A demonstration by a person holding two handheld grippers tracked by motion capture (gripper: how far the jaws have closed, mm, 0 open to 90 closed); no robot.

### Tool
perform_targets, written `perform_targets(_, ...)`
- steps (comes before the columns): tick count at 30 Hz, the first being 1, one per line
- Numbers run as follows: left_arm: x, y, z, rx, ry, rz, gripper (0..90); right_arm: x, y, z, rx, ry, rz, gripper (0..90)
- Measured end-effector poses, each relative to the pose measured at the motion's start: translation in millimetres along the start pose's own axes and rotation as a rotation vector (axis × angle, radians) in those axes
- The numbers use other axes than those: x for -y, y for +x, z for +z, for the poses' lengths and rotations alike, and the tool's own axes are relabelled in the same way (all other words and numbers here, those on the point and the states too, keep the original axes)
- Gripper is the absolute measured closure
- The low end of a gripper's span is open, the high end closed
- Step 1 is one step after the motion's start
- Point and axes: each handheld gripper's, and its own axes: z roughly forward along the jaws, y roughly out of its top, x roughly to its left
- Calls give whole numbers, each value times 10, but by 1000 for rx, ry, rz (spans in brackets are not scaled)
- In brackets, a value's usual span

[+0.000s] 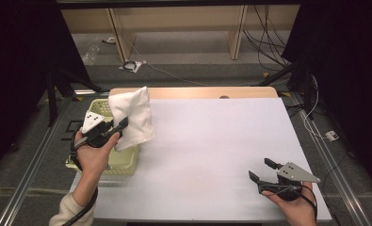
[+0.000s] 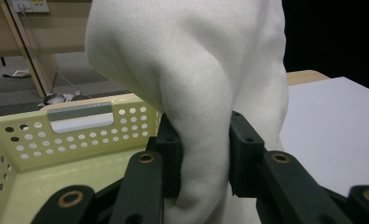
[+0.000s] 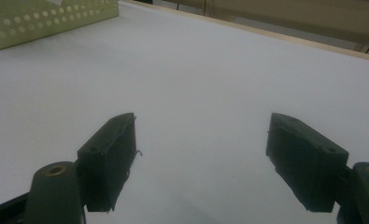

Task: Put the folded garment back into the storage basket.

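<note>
My left tongs (image 2: 203, 154) are clamped on a thick fold of the white cloth (image 1: 132, 117), pads pressing it from both sides, and the rest of the cloth hangs up and over them in a soft bulge. In the high view I hold it raised at the worktop's left edge, toward the far left corner, above the inner rim of the yellow basket (image 1: 93, 107); part of the cloth hangs over the white worktop (image 1: 212, 141) rather than over the basket. Whether I am lifting it out or putting it in I cannot tell from this alone.

My right tongs (image 1: 260, 170) stand wide with nothing between them, hovering low over the bare worktop near its near right corner, well apart from the cloth.

To do this step well, I think I should keep the left grip firm, since the fold is bulky and soft and could slide through the pads if I ease off. I would carry the cloth high enough that its hanging end clears the basket's rim, so it does not catch and drag the light basket along. If it is to be spread on the worktop, I would bring it toward the middle and take a free corner with the right tongs before letting go.
</note>
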Motion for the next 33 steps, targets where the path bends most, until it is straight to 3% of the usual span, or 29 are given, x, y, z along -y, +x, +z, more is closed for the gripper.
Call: perform_targets(33,13,144,4,-21,19,-11,695,2,1,3,0,0,-2,252)
